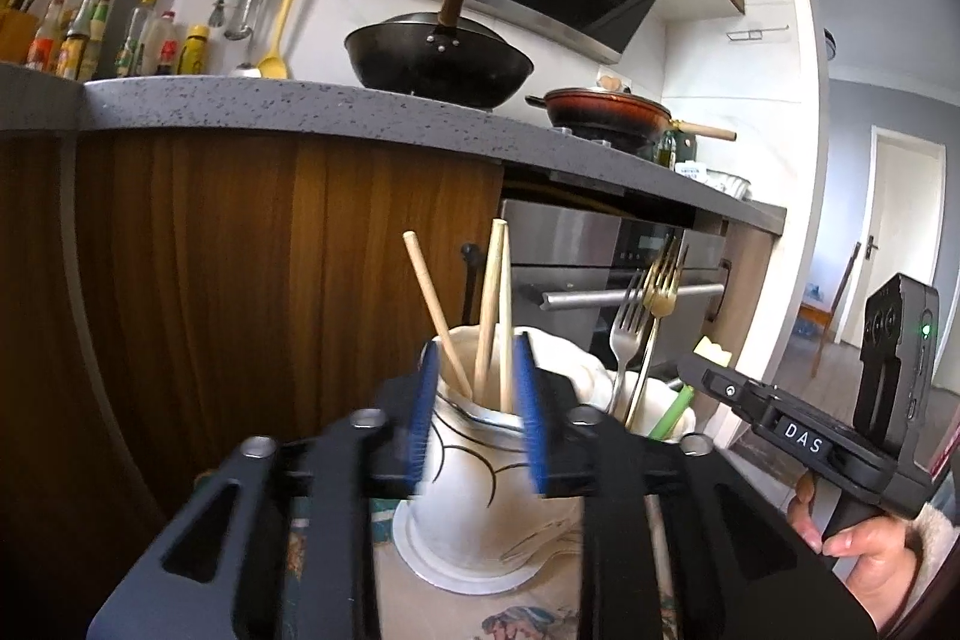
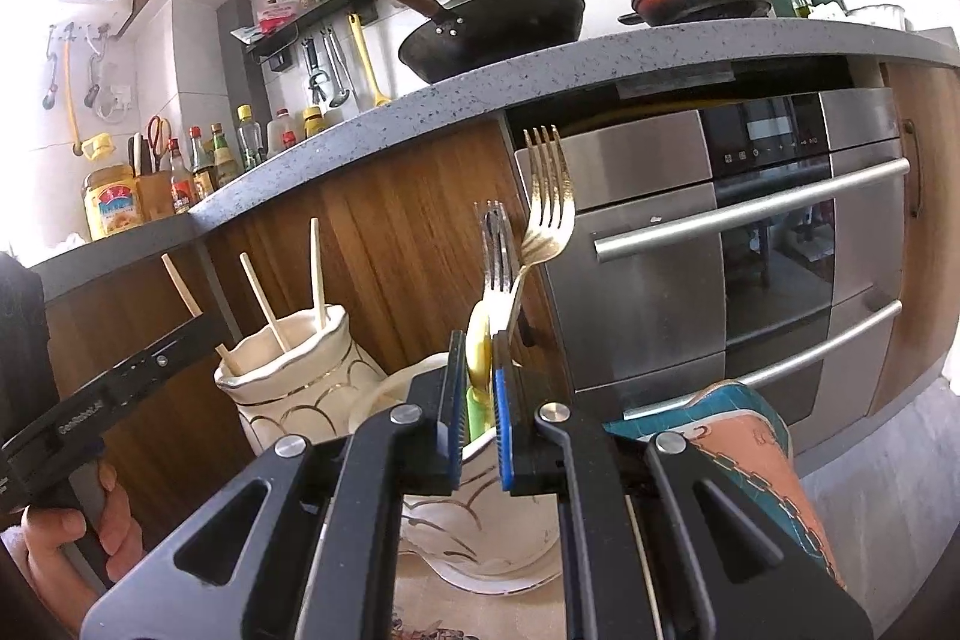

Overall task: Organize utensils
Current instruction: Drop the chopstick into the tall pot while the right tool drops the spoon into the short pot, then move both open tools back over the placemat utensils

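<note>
Utensils stand sorted by kind in two cream holders on the table: three chopsticks (image 1: 489, 304) lean in the near vase (image 1: 474, 466), and a silver fork (image 2: 497, 250) and a gold fork (image 2: 549, 196) rise tines-up from the second vase (image 2: 480, 532).

The left claw (image 1: 477, 424) straddles the chopstick vase at its neck. Its blue pads (image 1: 420, 424) stand well apart on either side of the ceramic. The frame is too blurred to say whether they press it or merely flank it, and the claw holds nothing else.

The right claw (image 2: 477, 400) has its pads drawn close together around a pale yellow-green utensil (image 2: 478, 364), which looks pinched between them. This piece runs nearly upright, its long axis pointing down into the fork vase directly below the claw and just in front of it. In the left view the same green handle (image 1: 672, 415) shows at that vase's rim.

My judgement is that the step in hand is seating this piece among the forks. The move turns on that vertical line: the vase mouth lies straight under the right claw, so a short downward slide along the utensil's own axis should drop it in. The fork stems stand just behind and could be nudged. The right claw is nearer by far; the left, at the other vase, looks placed to steady things.
</note>
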A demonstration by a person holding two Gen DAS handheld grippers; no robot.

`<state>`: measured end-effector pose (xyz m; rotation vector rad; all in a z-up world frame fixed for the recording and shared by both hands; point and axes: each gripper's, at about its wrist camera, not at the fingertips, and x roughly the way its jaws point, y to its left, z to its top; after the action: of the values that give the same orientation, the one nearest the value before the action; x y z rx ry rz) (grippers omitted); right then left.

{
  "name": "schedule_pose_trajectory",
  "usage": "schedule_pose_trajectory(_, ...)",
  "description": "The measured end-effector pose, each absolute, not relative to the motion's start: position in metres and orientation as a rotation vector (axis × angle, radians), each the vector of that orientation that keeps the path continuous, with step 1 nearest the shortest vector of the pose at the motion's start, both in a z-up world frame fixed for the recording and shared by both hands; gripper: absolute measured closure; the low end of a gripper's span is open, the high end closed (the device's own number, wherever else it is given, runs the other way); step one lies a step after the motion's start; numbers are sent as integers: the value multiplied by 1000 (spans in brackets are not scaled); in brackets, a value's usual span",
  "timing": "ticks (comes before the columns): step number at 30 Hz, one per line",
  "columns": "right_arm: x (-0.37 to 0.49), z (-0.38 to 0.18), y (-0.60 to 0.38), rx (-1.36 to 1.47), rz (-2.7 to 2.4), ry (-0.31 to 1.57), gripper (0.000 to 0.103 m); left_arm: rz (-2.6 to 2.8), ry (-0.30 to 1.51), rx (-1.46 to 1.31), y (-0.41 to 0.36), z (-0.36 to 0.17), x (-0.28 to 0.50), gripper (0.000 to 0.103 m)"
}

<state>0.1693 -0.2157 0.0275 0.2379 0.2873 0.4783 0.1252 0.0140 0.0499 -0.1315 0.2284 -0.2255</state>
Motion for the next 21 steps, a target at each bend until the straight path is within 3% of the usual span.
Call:
schedule_pose_trajectory(2, 169, 28, -216, 242, 477, 284, 92, -226, 227, -129, 15, 51, 125, 71)
schedule_pose_trajectory(4, 168, 28, -217, 243, 471, 277, 74, -218, 225, -123, 14, 52, 125, 64)
schedule_pose_trajectory(7, 167, 30, -219, 255, 466, 273, 53, -200, 228, -126, 16, 52, 125, 44)
schedule_pose_trajectory(11, 159, 34, -220, 266, 447, 273, 38, -171, 226, -119, 16, 52, 122, 31)
schedule_pose_trajectory(13, 151, 36, -223, 270, 441, 266, 21, -150, 224, -106, 16, 51, 118, 24)
schedule_pose_trajectory(19, 126, 40, -225, 275, 466, 272, 5, -106, 234, -85, 17, 49, 101, 14)
schedule_pose_trajectory(21, 118, 39, -223, 259, 464, 279, 5, -85, 245, -75, 18, 48, 94, 13)
